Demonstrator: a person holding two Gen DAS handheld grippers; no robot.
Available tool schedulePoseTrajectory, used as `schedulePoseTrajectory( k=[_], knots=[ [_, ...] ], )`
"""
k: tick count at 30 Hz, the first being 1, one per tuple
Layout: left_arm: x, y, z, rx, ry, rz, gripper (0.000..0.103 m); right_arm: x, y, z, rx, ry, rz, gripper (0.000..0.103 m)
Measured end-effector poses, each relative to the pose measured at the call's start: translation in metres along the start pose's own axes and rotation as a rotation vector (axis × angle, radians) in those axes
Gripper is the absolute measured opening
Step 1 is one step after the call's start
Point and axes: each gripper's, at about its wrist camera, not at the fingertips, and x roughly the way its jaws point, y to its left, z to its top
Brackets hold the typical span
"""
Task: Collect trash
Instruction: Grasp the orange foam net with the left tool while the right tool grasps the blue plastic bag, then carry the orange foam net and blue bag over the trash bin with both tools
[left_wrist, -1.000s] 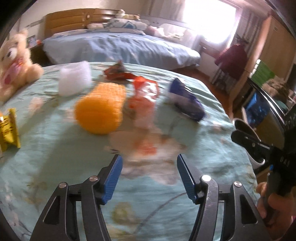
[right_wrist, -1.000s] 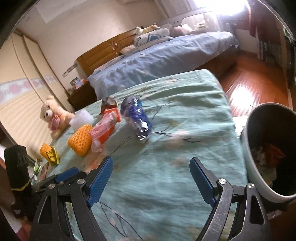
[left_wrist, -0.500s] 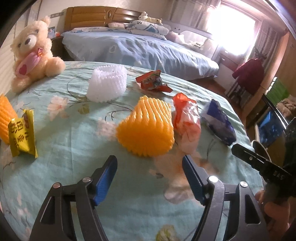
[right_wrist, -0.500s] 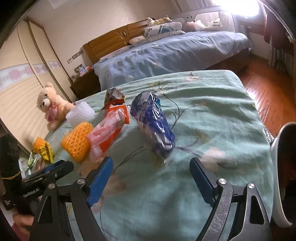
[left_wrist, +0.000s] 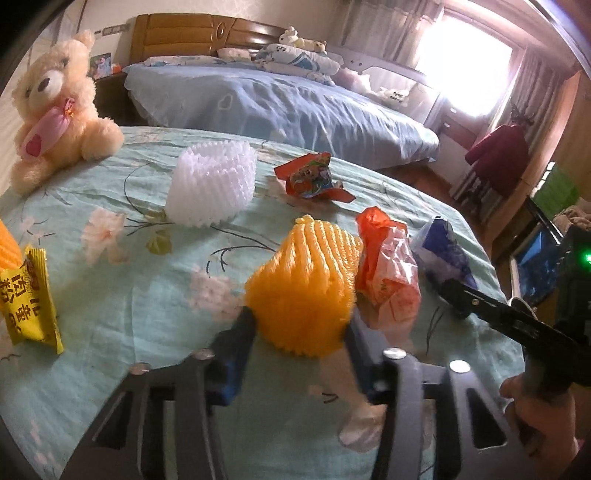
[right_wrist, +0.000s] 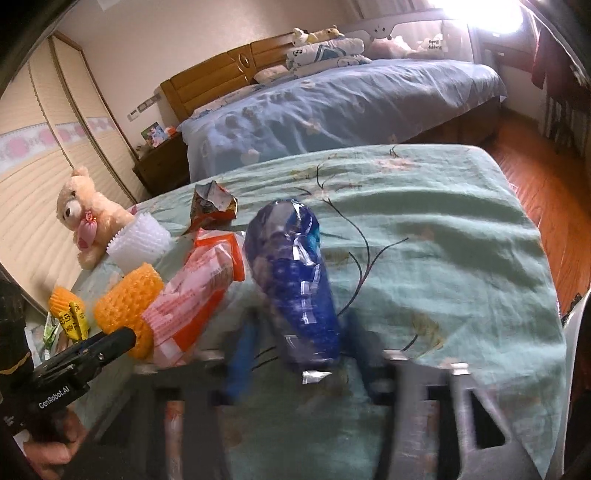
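Trash lies on a green flowered cloth (left_wrist: 147, 295). In the left wrist view an orange foam net (left_wrist: 306, 280) stands between the closing jaws of my left gripper (left_wrist: 297, 332), and both blue pads touch its sides. In the right wrist view a blue foil wrapper (right_wrist: 295, 280) lies lengthwise between the closing jaws of my right gripper (right_wrist: 299, 347); a small gap shows beside the left pad. An orange and clear bag (left_wrist: 388, 273) lies between the net and the blue wrapper (left_wrist: 439, 251). A white foam net (left_wrist: 212, 184), a red snack wrapper (left_wrist: 310, 177) and a yellow packet (left_wrist: 29, 295) lie further off.
A cream teddy bear (left_wrist: 55, 110) sits at the cloth's far left corner. Beyond the cloth stands a bed with a blue cover (left_wrist: 277, 107). The pale rim of a bin (right_wrist: 576, 332) shows past the cloth's right edge, above the wooden floor (right_wrist: 546, 177).
Both grippers moved forward and down towards the trash. The left jaws narrowed around the orange foam net; the right jaws narrowed around the blue wrapper. The bin slid out to the right edge.
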Motion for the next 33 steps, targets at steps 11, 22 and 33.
schedulePoseTrajectory(
  k=[11, 22, 33],
  knots=[
    [-0.021, 0.004, -0.01, 0.032, -0.037, -0.009, 0.018, -0.028, -0.002, -0.017, 0.02, -0.05, 0.018, 0.037],
    [-0.063, -0.017, -0.028, 0.082, -0.049, -0.071, 0.018, -0.07, -0.015, -0.039, 0.062, -0.089, 0.022, 0.037],
    [-0.072, -0.067, -0.041, 0.187, -0.022, -0.152, 0.018, -0.1, -0.036, -0.057, 0.107, -0.12, 0.005, 0.037]
  ],
)
